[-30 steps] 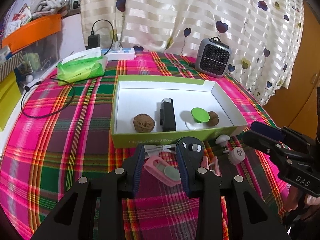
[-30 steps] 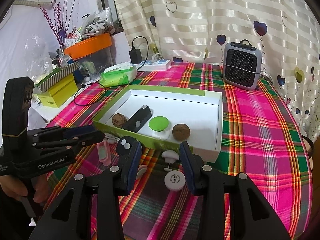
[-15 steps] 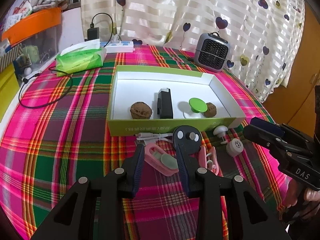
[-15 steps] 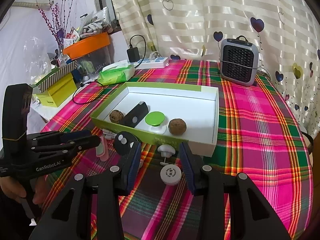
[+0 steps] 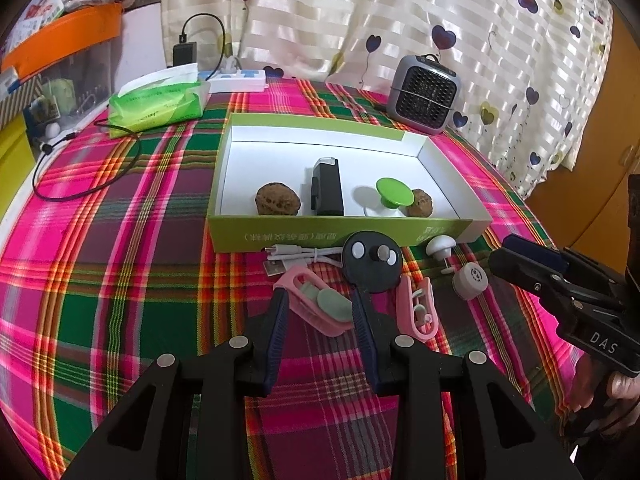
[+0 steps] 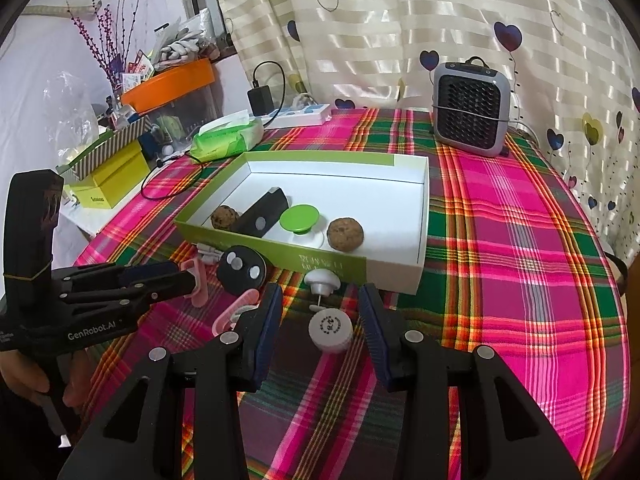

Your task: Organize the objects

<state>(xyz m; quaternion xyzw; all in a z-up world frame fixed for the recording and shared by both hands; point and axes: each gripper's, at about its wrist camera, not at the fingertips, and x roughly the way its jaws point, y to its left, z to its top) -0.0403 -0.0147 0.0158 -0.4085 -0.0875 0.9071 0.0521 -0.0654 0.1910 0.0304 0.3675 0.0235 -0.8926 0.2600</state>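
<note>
Nearest, the left claw [image 5: 320,312] hangs over the plaid desk [image 5: 120,280] with its jaws apart, a pink clip holder [image 5: 316,304] lying between the fingers; whether the pads touch it is hard to tell, since the blue pad edges overlap its ends. The right finger covers the lower part of a black round remote [image 5: 372,266], and just to its right lies a second pink clip [image 5: 418,308], partly tucked behind that finger. The right claw [image 6: 322,320] also stands open, empty, with a white round cap [image 6: 331,330] on the cloth between its fingers and clear of both. Just beyond it a small white mushroom-shaped knob [image 6: 322,280] sits against the box front. A white USB cable [image 5: 304,256] curls at the foot of the box, half hidden by the remote. Farther on, the open green box [image 5: 280,232] holds two walnuts [image 5: 278,199], a black rectangular device [image 5: 327,192] and a green-topped knob [image 5: 394,194]; the far walnut is partly masked by that knob in the left view. Print on the box front is too small to read. Behind stand a green tissue pack [image 5: 160,106], a power strip [image 5: 240,80] and a small grey heater [image 5: 426,100], before a heart-print curtain [image 5: 400,20]
</note>
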